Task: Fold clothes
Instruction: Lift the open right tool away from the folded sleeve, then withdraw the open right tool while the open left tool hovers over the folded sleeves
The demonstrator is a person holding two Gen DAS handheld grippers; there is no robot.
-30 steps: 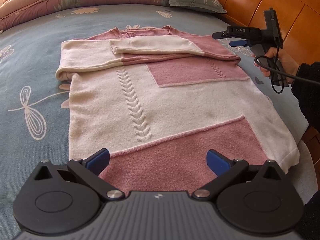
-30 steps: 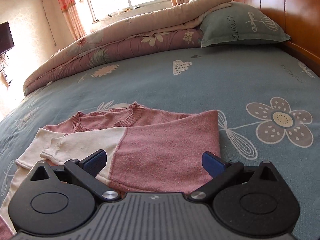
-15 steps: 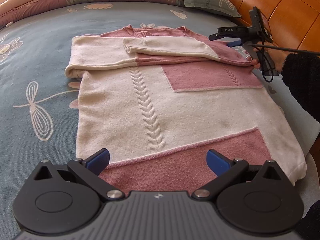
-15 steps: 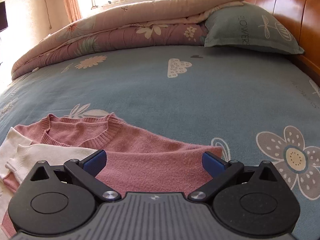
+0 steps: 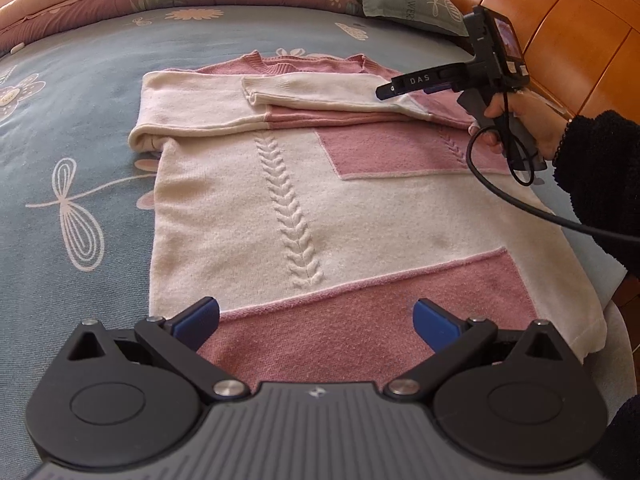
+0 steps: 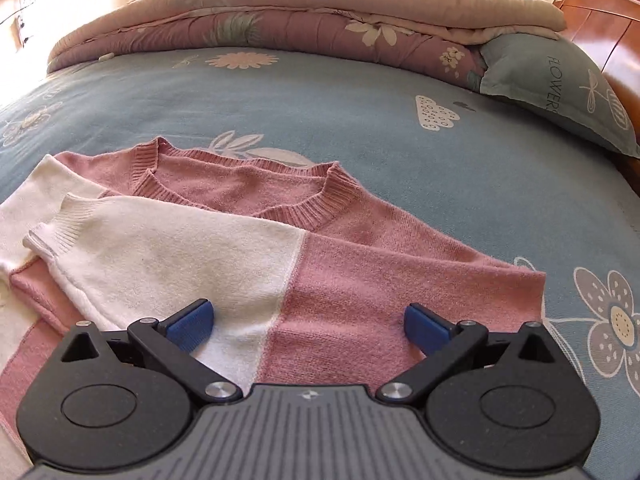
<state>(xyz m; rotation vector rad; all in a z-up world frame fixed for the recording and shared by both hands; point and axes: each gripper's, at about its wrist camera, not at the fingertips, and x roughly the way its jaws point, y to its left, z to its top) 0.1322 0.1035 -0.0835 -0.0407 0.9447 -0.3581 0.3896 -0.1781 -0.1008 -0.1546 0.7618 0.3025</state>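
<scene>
A pink and cream knit sweater lies flat on the bed with both sleeves folded across its chest. My left gripper hovers open over the pink hem, nothing between its blue pads. My right gripper is open above the folded sleeve, where cream meets pink, close to the fabric. The left wrist view shows the right gripper from the side, held by a hand over the sweater's right shoulder. The ribbed collar lies just beyond it.
The blue floral bedsheet spreads around the sweater. A rolled quilt and a grey-green pillow lie at the bed's far side. A wooden headboard runs along the right. A black cable trails over the sweater's right edge.
The right gripper has swung left and back from the shoulder edge, now over the folded sleeve. The left gripper stays over the hem, tilted slightly. Both remain open.
</scene>
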